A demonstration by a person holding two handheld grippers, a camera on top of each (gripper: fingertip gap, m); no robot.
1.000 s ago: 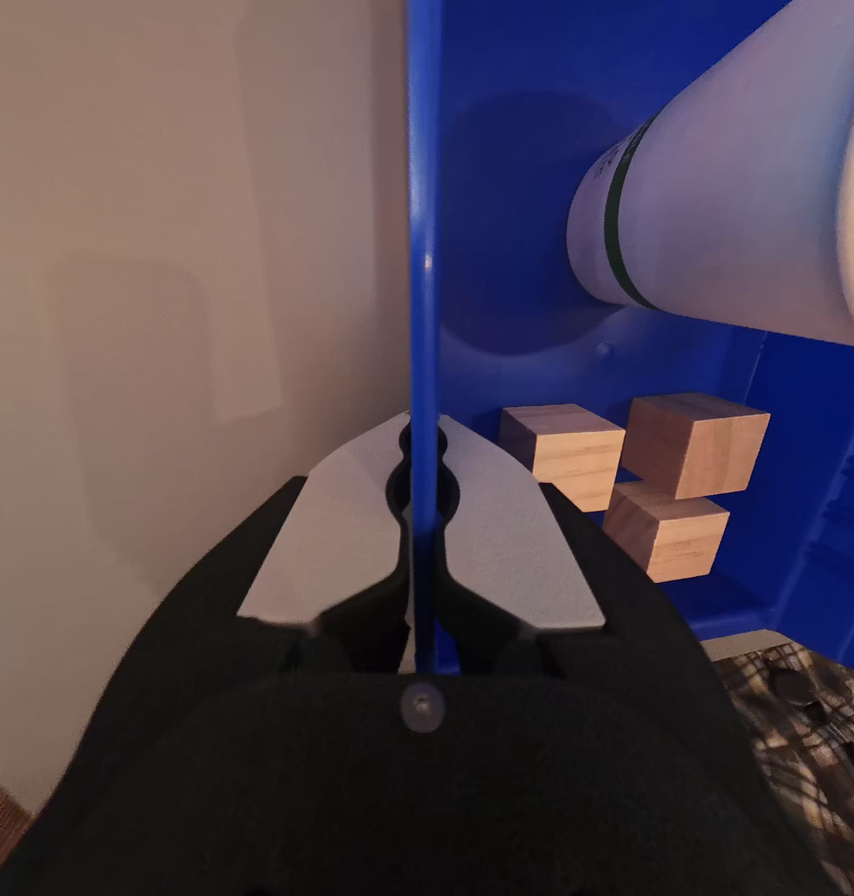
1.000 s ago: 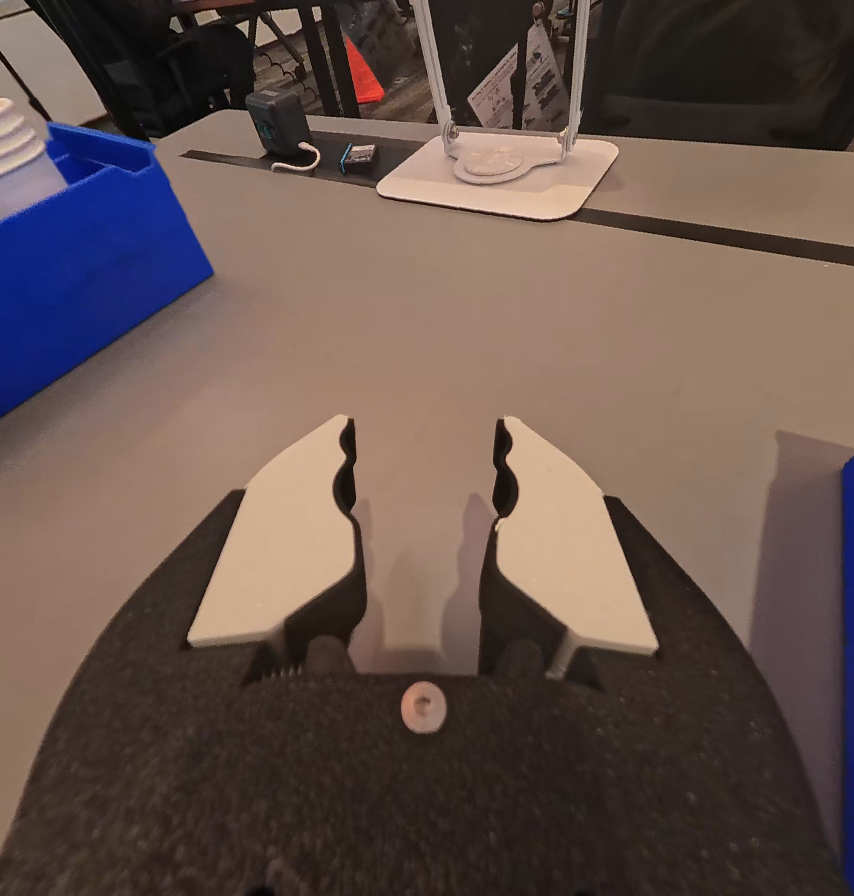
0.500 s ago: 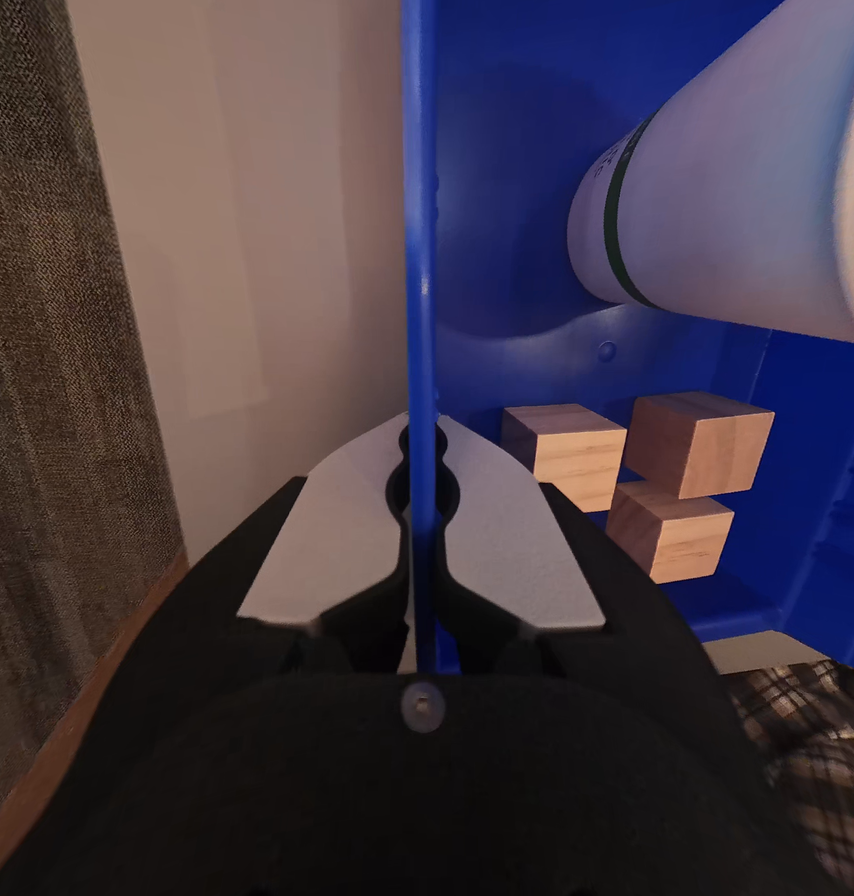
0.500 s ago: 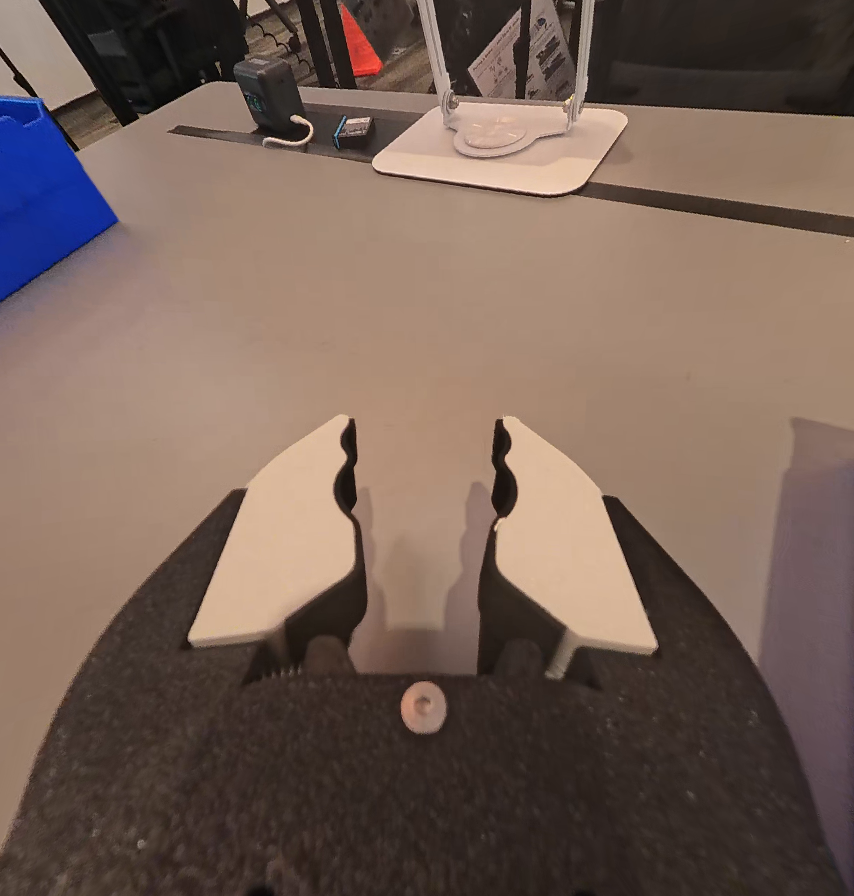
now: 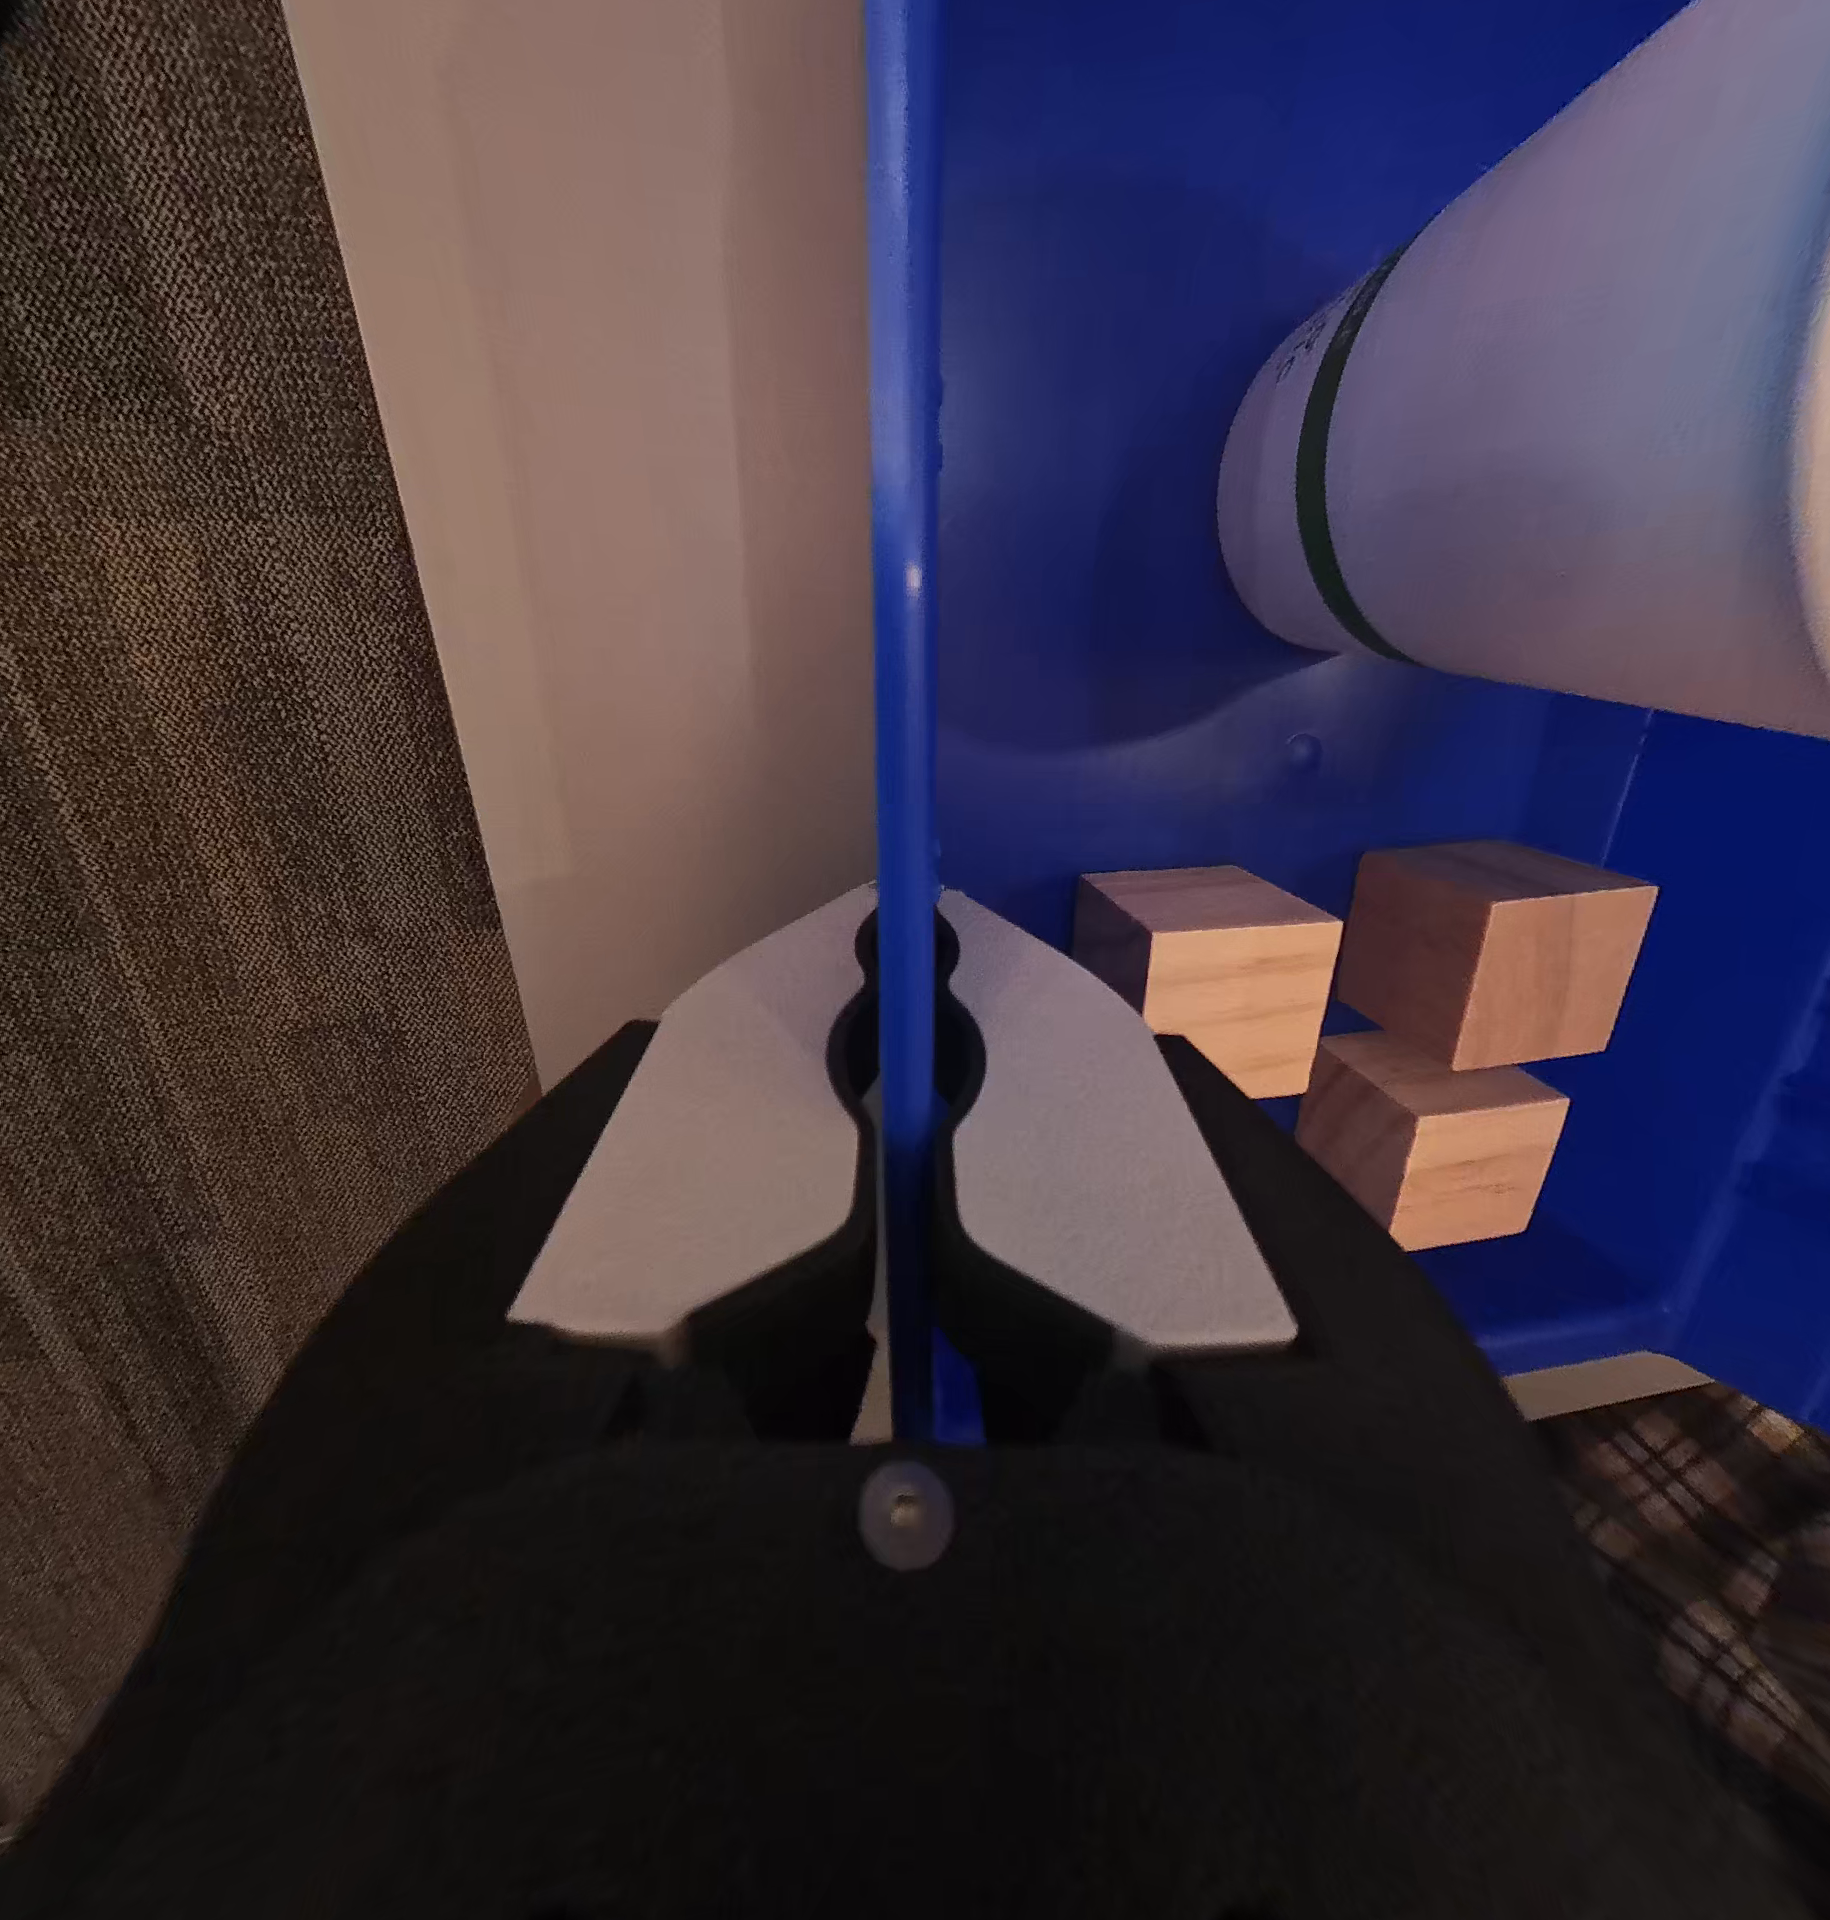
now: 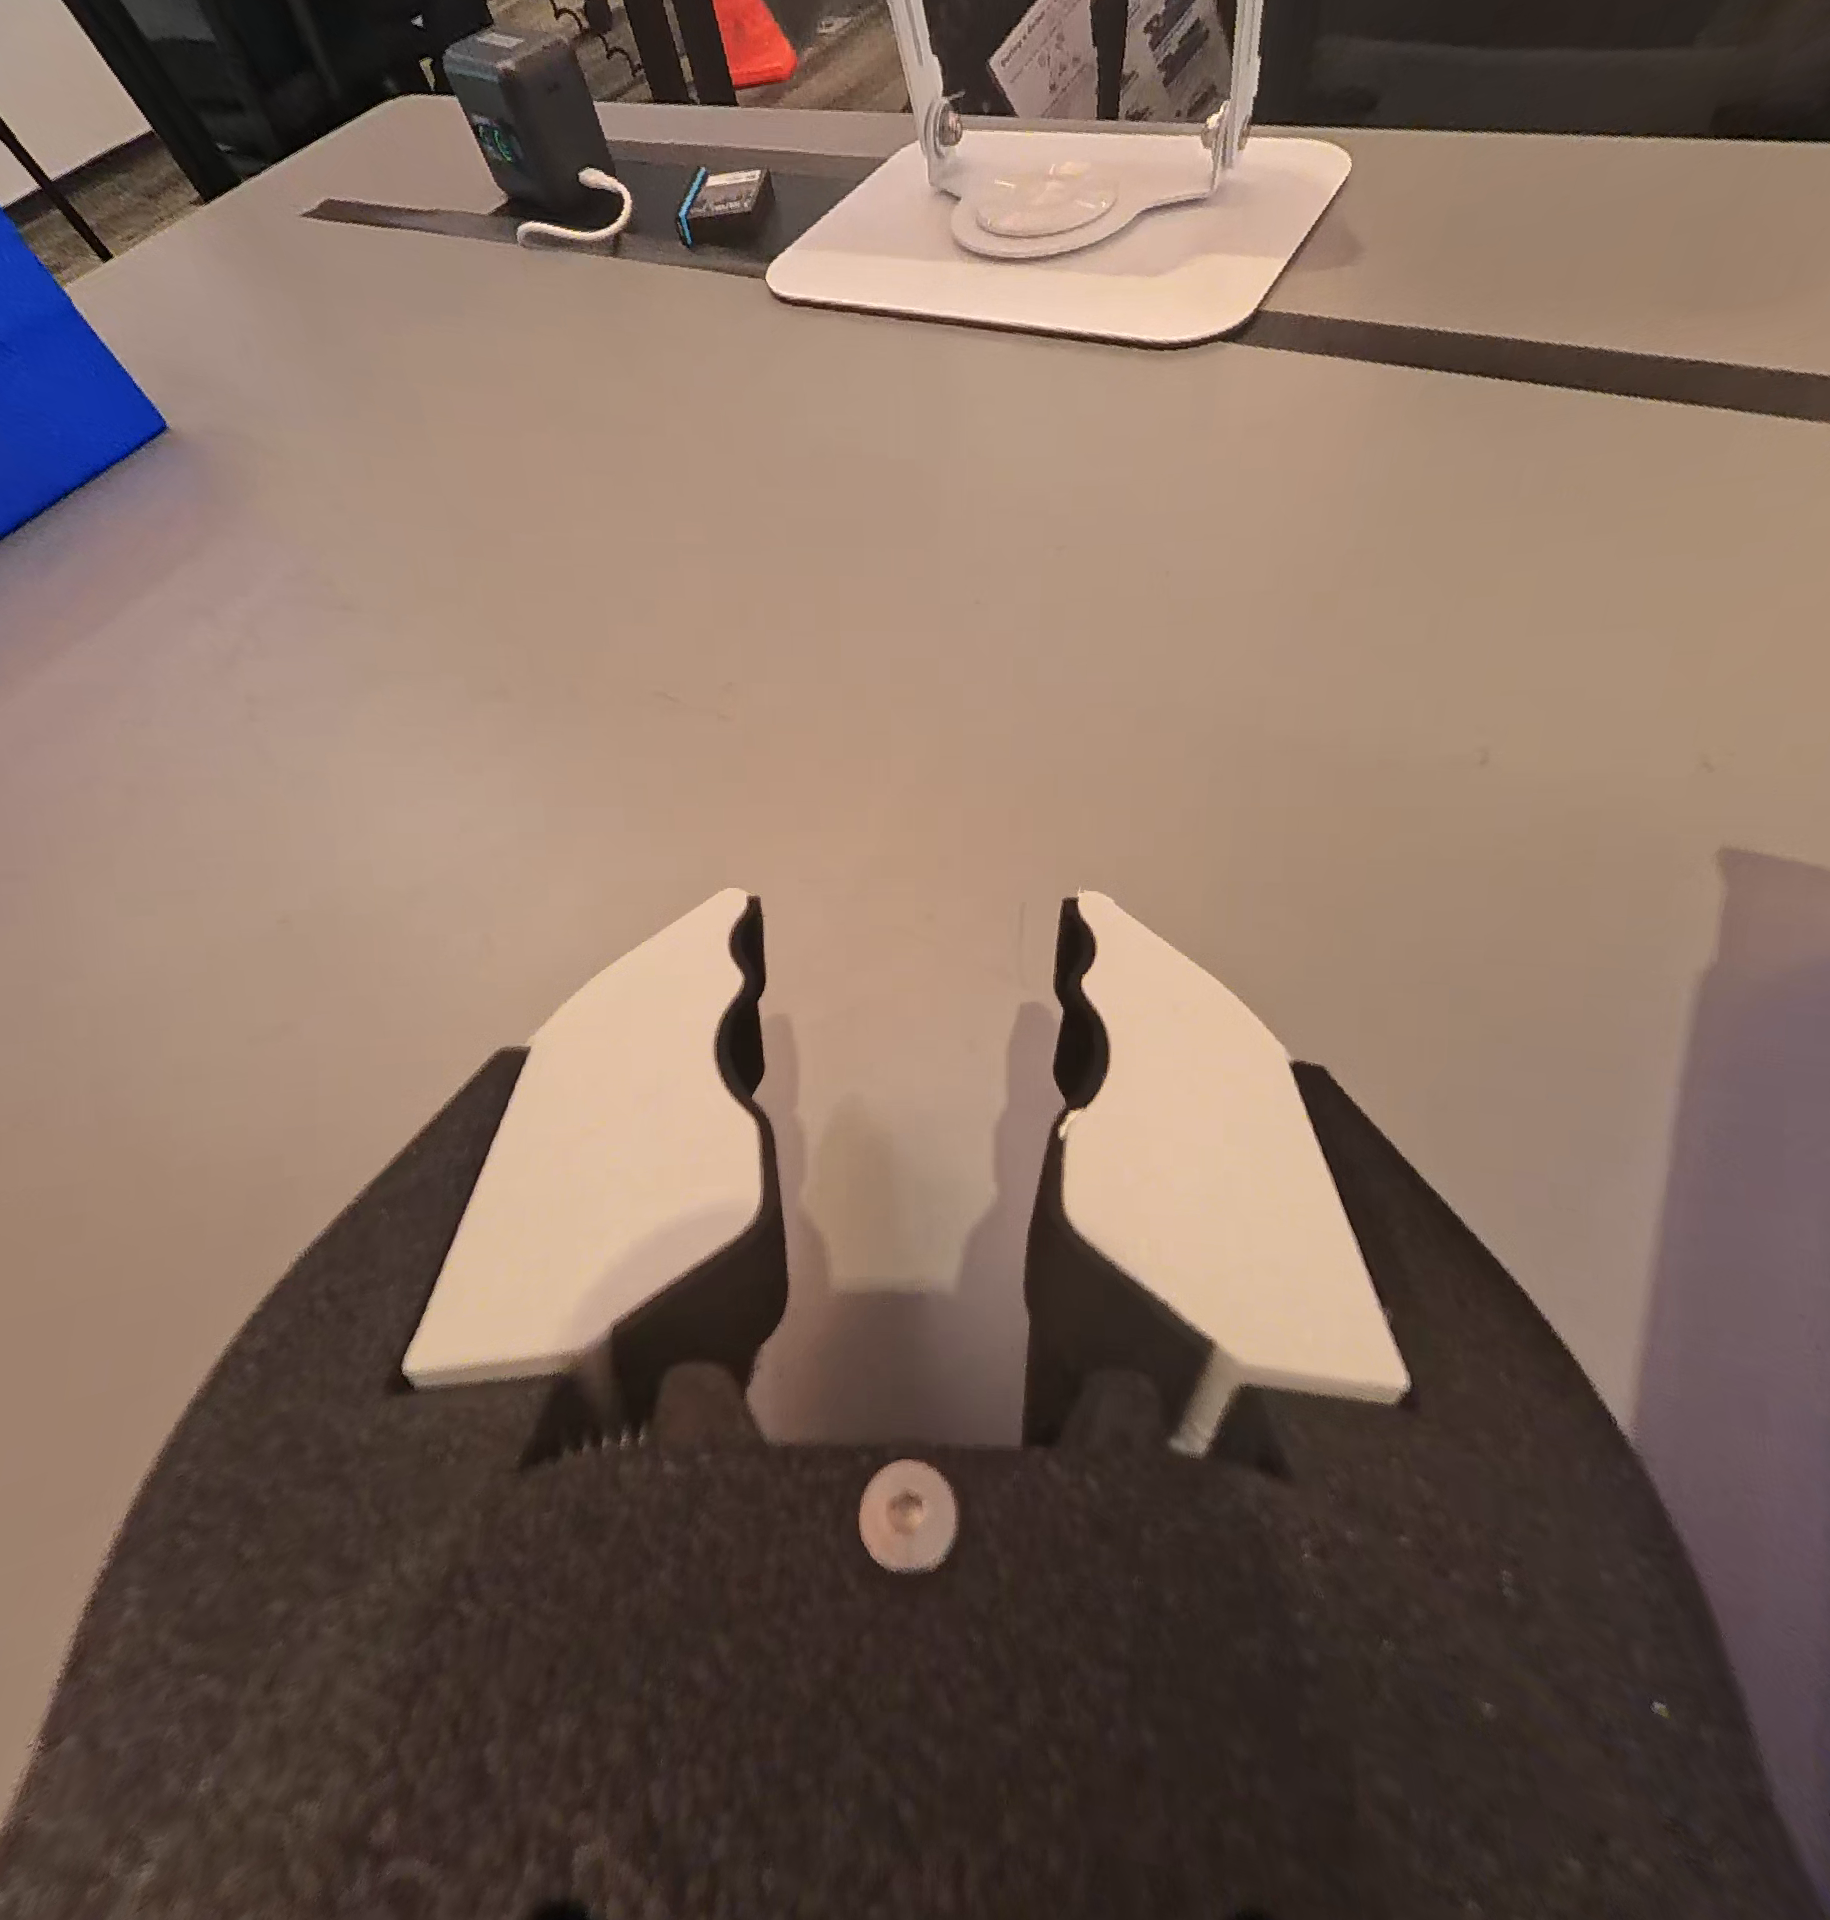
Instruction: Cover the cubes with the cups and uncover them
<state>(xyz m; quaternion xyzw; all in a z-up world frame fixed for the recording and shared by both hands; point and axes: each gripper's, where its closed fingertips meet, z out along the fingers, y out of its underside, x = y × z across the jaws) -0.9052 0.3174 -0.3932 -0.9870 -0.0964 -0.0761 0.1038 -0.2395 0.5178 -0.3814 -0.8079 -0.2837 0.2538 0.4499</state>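
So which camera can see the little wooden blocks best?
The left wrist view. Three wooden blocks show clearly inside the blue bin, beside the left gripper. The right wrist view shows no blocks, only the grey table.

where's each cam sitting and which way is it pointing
Left wrist view: sits behind the left tool, looking along its fingers, which are shut on the wall of the blue bin holding three wooden cubes and white cups.
Right wrist view: sits behind the open right tool, looking across the grey table to a white stand.
Shared: possibly the blue bin, at the right view's left edge.
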